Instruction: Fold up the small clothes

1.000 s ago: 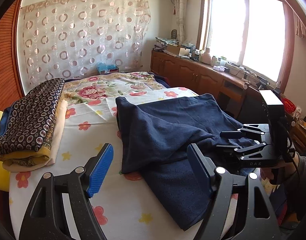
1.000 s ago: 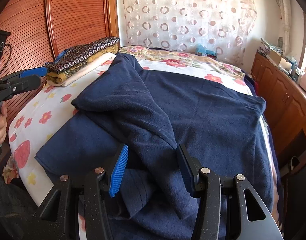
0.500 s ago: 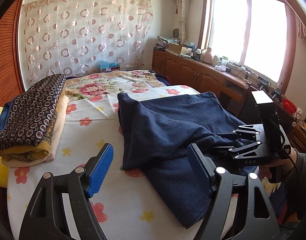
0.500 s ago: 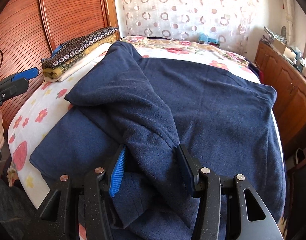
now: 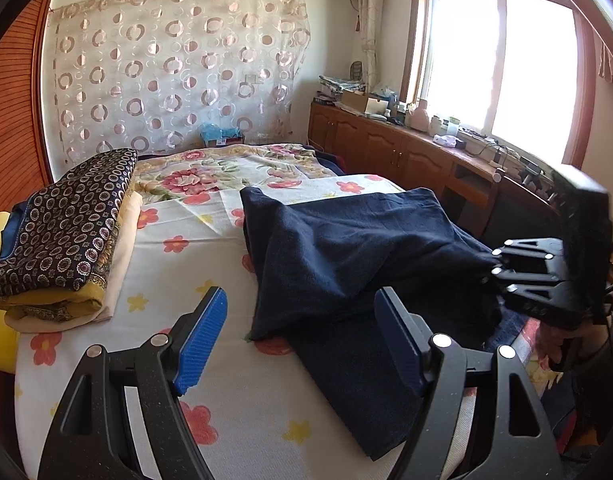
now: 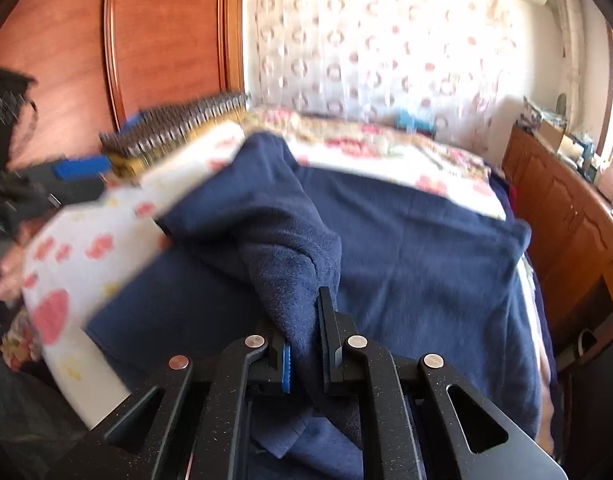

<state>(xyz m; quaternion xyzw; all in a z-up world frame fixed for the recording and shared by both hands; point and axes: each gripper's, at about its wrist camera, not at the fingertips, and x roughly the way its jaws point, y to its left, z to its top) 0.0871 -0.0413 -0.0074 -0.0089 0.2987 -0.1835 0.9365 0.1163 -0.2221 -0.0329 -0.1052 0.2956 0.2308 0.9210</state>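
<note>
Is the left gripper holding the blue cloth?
No, the left gripper stands open over the flowered bedsheet, its pads touching nothing, with the blue cloth beyond it.

Floral bedsheet [image 5: 234, 360] covers bed. Folded stack of patterned cloths [image 5: 66, 232] at its left edge. Circle-print sheer curtain [image 5: 178, 76] on back wall. Wooden cabinets [image 5: 386, 148] under bright window [image 5: 498, 64], top cluttered with small items.
</note>
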